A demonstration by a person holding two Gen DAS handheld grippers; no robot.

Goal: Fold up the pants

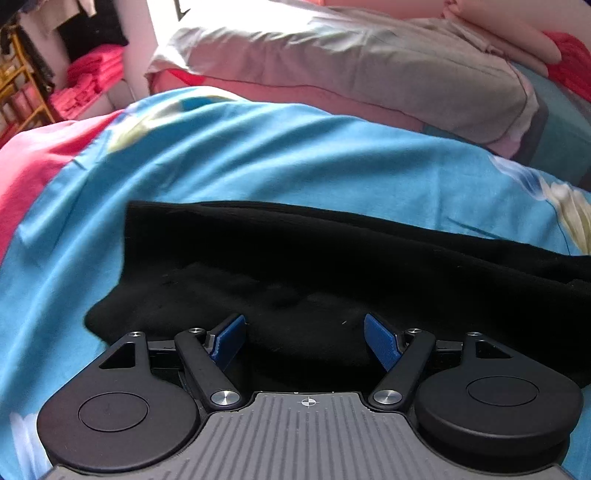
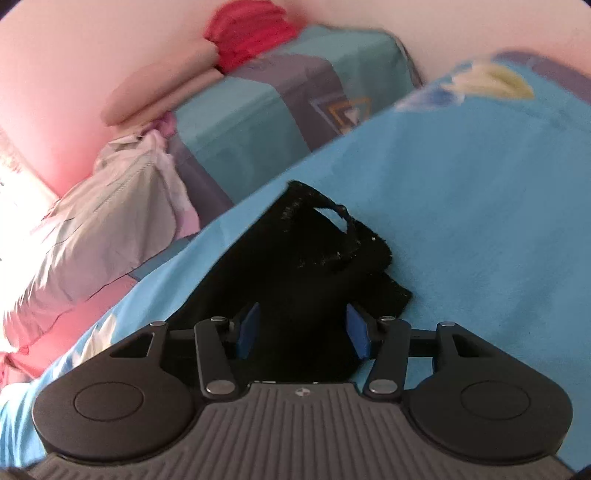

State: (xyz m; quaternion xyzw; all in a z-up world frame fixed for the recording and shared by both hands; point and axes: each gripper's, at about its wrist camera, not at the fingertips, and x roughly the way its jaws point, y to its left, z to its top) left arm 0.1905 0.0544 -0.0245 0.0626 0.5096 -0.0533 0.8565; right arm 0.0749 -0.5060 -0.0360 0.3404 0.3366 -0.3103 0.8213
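Black pants lie flat on a blue bedsheet, stretching to the right edge in the left wrist view. My left gripper is open, low over the near edge of the pants, with blue pads apart. In the right wrist view the pants' end, with a loop or waistband at the far tip, lies on the blue sheet. My right gripper is open, its pads on either side of the black fabric.
A grey pillow lies at the head of the bed, also in the right wrist view. Folded teal bedding and a red cloth sit by the pink wall. Pink clothes on shelves stand at far left.
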